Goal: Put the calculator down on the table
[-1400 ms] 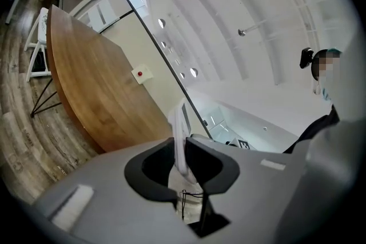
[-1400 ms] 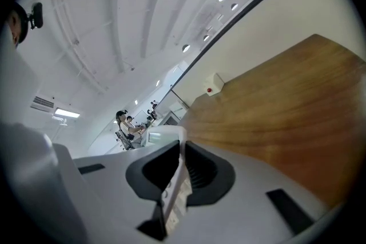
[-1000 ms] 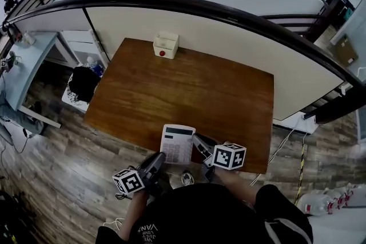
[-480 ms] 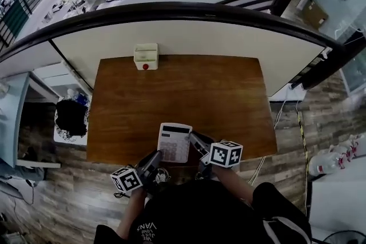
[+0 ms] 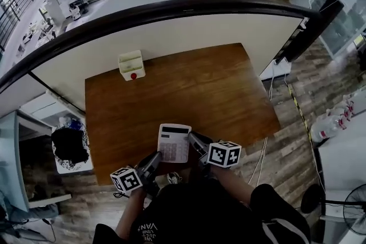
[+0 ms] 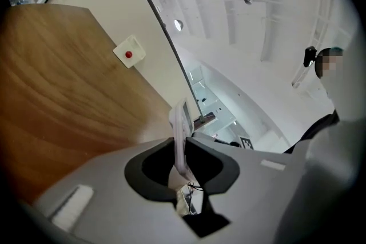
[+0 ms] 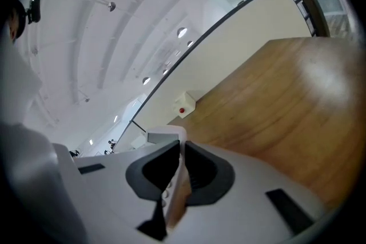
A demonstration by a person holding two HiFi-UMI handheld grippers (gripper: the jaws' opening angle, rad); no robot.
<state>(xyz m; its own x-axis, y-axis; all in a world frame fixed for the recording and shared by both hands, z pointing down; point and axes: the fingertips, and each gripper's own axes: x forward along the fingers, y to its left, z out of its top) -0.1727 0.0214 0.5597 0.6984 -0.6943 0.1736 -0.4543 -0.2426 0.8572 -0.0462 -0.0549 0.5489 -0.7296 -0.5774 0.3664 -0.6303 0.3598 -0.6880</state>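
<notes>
A white calculator (image 5: 174,142) with a dark display hangs over the near edge of the brown wooden table (image 5: 189,94), keys up. My left gripper (image 5: 155,159) is shut on its lower left corner, and my right gripper (image 5: 194,140) is shut on its right edge. In the left gripper view the calculator (image 6: 180,134) shows edge-on, pinched between the dark pads (image 6: 151,171). The right gripper view also shows the calculator (image 7: 174,180) edge-on, clamped between the jaws, with the table (image 7: 274,106) beyond.
A small white box with a red button (image 5: 131,64) stands at the table's far left by the cream wall. A curved black railing (image 5: 171,8) runs behind the wall. A black bag (image 5: 70,146) lies on the floor left of the table.
The head view has swung, so the table now sits turned and further left in frame. Both grippers and the calculator keep the same hold and place near the table's near edge.
</notes>
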